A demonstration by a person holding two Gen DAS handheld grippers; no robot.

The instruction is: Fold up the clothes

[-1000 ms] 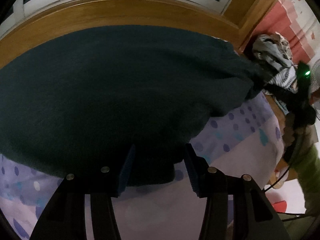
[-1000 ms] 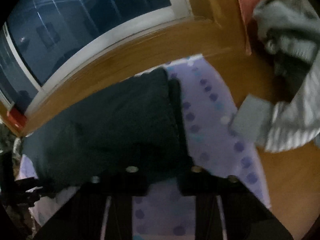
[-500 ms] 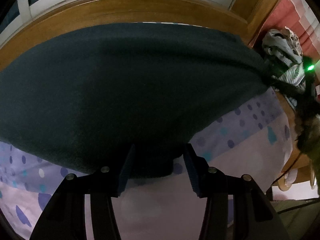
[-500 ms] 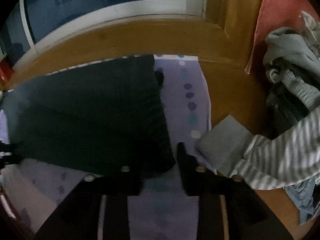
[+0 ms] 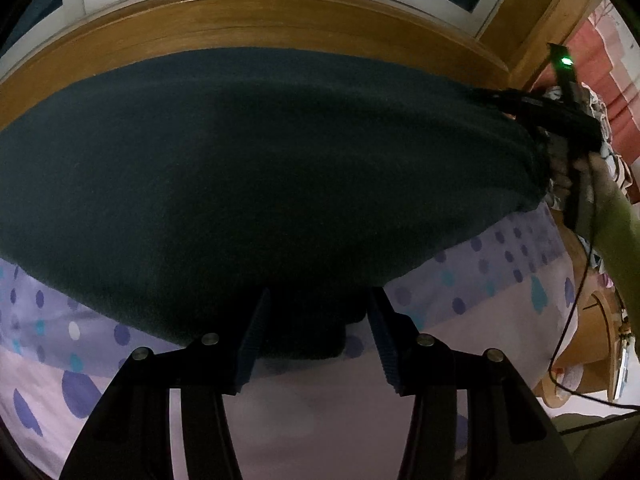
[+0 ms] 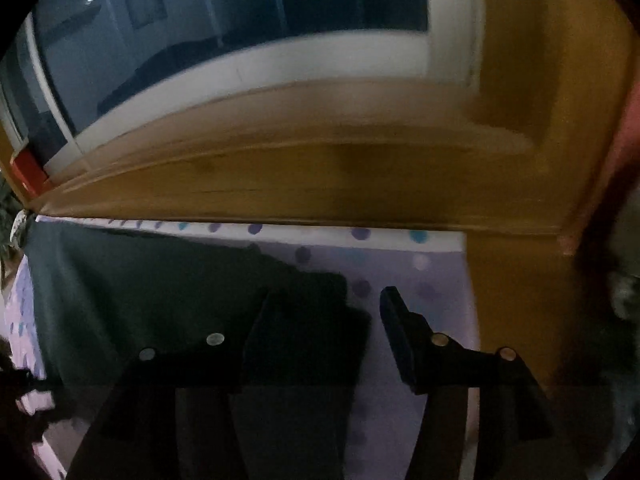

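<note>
The dark green garment (image 5: 256, 184) lies spread on a lilac sheet with purple and teal dots (image 5: 496, 264), which runs up to a wooden ledge (image 5: 248, 20) below a white window frame (image 6: 280, 68).

Left gripper (image 5: 316, 332): the jaws stand apart. The near hem of the garment lies in the gap between them and extends ahead of the tips; neither ribbed pad is seen pressing on the cloth. Bare sheet shows below the hem, between the finger bases.

Right gripper (image 6: 324, 328): the jaws are opening. The right-hand corner of the garment (image 6: 168, 300) sits in the gap, against the left finger (image 6: 256, 332); the right finger (image 6: 394, 332) stands clear of the cloth, over dotted sheet. No pad visibly grips the fabric. The view is motion-blurred.

In the left wrist view the right gripper (image 5: 560, 108) appears at the far right edge of the garment, with a green indicator light (image 5: 565, 61) lit and a green sleeve (image 5: 616, 236) behind it. A pile of other clothes (image 5: 596, 100) lies beyond it.
</note>
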